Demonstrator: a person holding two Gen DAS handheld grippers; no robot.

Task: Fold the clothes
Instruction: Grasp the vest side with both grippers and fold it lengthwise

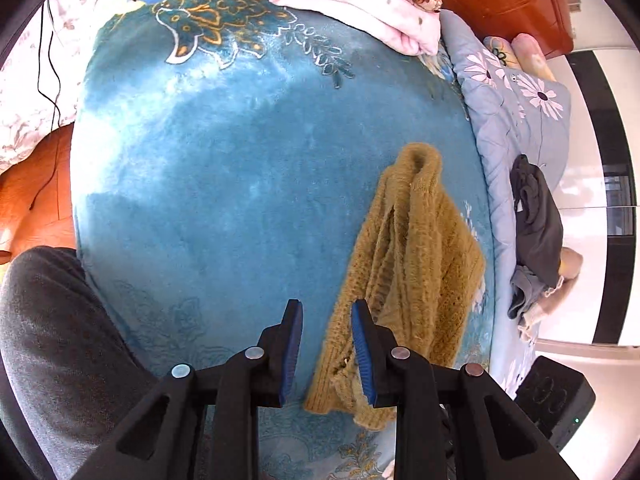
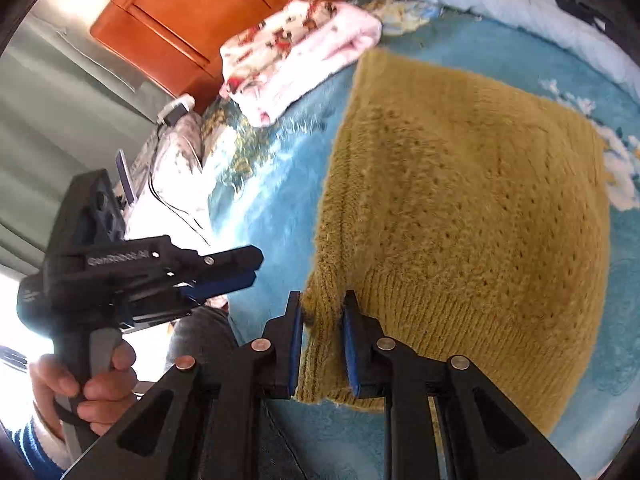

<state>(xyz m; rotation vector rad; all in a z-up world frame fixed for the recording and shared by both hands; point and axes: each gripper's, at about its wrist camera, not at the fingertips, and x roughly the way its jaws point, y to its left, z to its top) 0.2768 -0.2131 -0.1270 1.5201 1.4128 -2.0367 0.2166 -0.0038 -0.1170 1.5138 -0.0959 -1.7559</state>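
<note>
A mustard-yellow knitted sweater (image 2: 472, 216) is seen lifted over a teal patterned blanket (image 1: 240, 168), filling the centre and right of the right wrist view, where a thick bunched edge near its ribbed hem is pinched between the blue pads of the right gripper (image 2: 320, 344) at bottom centre. In the left wrist view the same garment hangs in long folds at lower right, its collar uppermost. The left gripper (image 1: 326, 352) is shown at bottom centre with its pads set slightly apart on nothing; the knit's edge only brushes the outer side of one finger. That gripper appears again at the left of the right wrist view, held in a hand (image 2: 86, 384). The knit is judged soft, bulky and stretchy, light enough to lift yet prone to sag and twist; a firm hold on the ribbed hem or a shoulder seam is thought safer than loose open stitches, which could snag. A folded pink floral cloth (image 1: 360, 12) lies at the upper edge, dark garments (image 1: 536, 224) at far right.
</note>
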